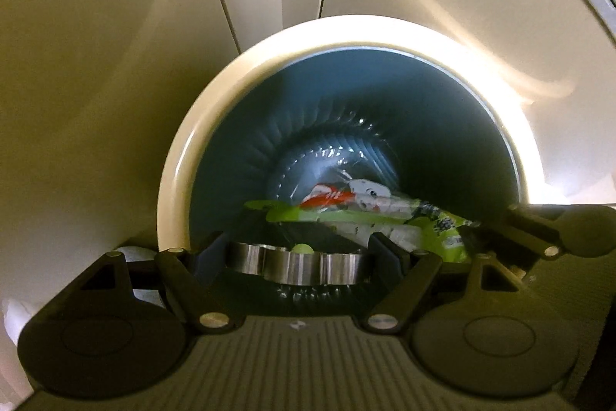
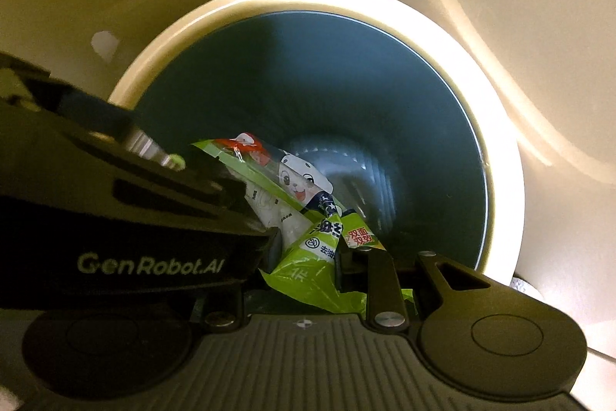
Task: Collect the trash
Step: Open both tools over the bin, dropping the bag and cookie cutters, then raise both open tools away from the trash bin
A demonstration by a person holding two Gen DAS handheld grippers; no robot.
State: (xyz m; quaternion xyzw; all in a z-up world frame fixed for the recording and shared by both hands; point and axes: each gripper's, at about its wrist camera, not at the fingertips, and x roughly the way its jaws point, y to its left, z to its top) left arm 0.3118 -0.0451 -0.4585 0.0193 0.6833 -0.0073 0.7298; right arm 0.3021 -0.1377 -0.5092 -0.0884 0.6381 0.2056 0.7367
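Two tongs held over bin (image 2: 184, 68) mouth for dropping | left tongs (image 1: 304, 253) clamped wide on metal cylinder (image 1: 296, 266) | right tongs (image 2: 308, 257) pinched on green wrapper (image 2: 308, 218), hung inside rim

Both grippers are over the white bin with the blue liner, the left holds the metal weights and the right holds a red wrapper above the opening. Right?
Not quite. The wrapper pinched in the right gripper is green, with only a small red patch, as the right wrist view shows. The rest holds: the bin has a blue liner, and the left gripper holds the metal weights.
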